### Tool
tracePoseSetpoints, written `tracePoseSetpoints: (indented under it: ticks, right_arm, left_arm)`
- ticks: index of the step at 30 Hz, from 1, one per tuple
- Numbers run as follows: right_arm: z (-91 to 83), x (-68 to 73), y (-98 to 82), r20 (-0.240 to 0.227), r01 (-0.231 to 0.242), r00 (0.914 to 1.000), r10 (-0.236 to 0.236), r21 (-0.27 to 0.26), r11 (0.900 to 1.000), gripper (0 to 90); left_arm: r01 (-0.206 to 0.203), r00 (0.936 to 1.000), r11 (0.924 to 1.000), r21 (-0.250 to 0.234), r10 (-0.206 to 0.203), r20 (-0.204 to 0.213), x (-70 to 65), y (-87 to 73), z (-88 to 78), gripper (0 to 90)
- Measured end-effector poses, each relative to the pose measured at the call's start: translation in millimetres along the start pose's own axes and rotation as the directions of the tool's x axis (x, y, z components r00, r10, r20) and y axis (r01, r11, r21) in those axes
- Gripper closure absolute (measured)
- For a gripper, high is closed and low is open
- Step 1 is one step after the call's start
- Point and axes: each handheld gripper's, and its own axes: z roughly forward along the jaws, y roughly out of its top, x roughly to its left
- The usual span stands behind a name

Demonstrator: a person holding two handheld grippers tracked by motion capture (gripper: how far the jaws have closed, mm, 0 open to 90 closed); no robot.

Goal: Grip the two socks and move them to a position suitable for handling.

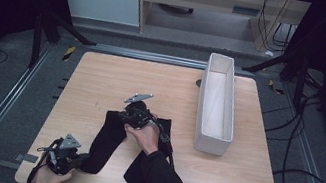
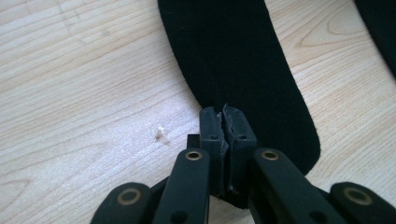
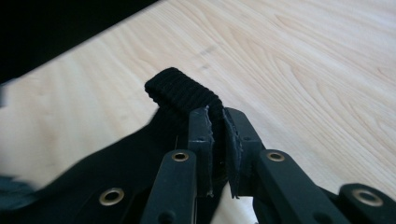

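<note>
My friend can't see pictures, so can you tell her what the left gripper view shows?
The left gripper has its two black jaws shut on the edge of a long black cloth. The cloth lies flat on a light wooden table and runs away from the jaws toward the top of the picture.

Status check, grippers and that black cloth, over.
Left gripper shut on black cloth at its near end. Right gripper shut on the ribbed edge, mid-table. White bin stands apart to the right; nothing in the way.
</note>
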Motion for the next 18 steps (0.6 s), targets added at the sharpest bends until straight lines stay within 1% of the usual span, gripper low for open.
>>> tracePoseSetpoints:
  ticks: [1,2,3,4,5,6,7,9,11,13,14,16,17,18]
  right_arm:
    - [4.4,-2.6,0.1,0.012,-0.003,0.9999,0.003,0.003,1.0,81.5]
    - [8.6,-4.7,0.0,0.025,-0.006,0.9997,0.006,0.011,1.0,81.2]
    - [13.4,-7.3,-0.4,0.043,-0.009,0.999,0.008,0.017,1.0,81.1]
    - [16.3,-8.9,-0.8,0.052,-0.01,0.9986,0.009,0.02,1.0,80.9]
    - [20.1,-11.2,-1.7,0.063,-0.019,0.9979,0.017,0.028,0.999,80.9]
    - [22.9,-13.3,-2.6,0.071,-0.018,0.9973,0.016,0.029,0.999,80.8]
    - [25.5,-15.2,-3.6,0.082,-0.026,0.9964,0.023,0.036,0.999,80.8]
    - [27.7,-17.1,-4.7,0.087,-0.039,0.9956,0.036,0.039,0.998,80.5]
    - [29.6,-18.3,-5.7,0.09,-0.046,0.9951,0.042,0.042,0.998,78.8]
    - [29.1,-18.1,-5.4,0.085,-0.042,0.9956,0.039,0.03,0.999,75.7]
    - [27.7,-18.2,-4.9,0.086,-0.029,0.9959,0.027,0.018,0.999,74.1]
    - [22.0,-17.7,-2.1,0.085,-0.017,0.9962,0.018,-0.008,1.0,70.8]
    - [17.7,-17.7,-0.3,0.087,-0.01,0.9961,0.012,-0.021,1.0,69.6]
    - [12.6,-17.9,1.7,0.086,-0.004,0.9963,0.007,-0.037,0.999,68.5]
  left_arm:
    - [-0.007,0.9999,1.0,-0.006,0.007,-0.012,1.3,0.2,-0.4,86.4]
    - [0.005,1.0,1.0,-0.001,-0.005,0.0,1.5,-0.2,-0.9,86.4]
    - [0.007,1.0,1.0,0.002,-0.007,0.002,1.9,-0.3,-1.4,86.4]
    - [0.008,1.0,1.0,0.001,-0.008,-0.002,3.1,-0.4,-2.0,86.4]
    - [0.0,0.9998,1.0,-0.001,0.0,-0.02,4.7,-0.3,-2.5,86.4]
    - [-0.002,0.9993,1.0,-0.006,0.002,-0.037,6.5,-0.4,-2.6,86.3]
    - [0.012,0.9994,0.9999,-0.004,-0.013,-0.031,6.4,-0.8,-2.7,86.3]
    - [0.027,0.9991,0.9996,-0.004,-0.028,-0.032,7.7,-1.4,-2.7,86.2]
    - [0.034,0.9983,0.9994,-0.002,-0.034,-0.046,9.3,-2.0,-2.6,85.9]
    - [0.036,0.9974,0.9994,-0.002,-0.036,-0.063,10.3,-2.4,-2.5,85.3]
    - [0.042,0.9968,0.9991,0.0,-0.042,-0.068,10.5,-2.6,-2.7,84.5]
    - [0.056,0.9947,0.9984,-0.012,-0.056,-0.086,10.9,-2.8,-3.2,80.3]
    - [0.072,0.9945,0.9973,-0.016,-0.073,-0.075,10.5,-3.1,-3.6,78.5]
    - [0.072,0.9945,0.9973,-0.016,-0.073,-0.075,10.5,-3.1,-3.6,76.6]
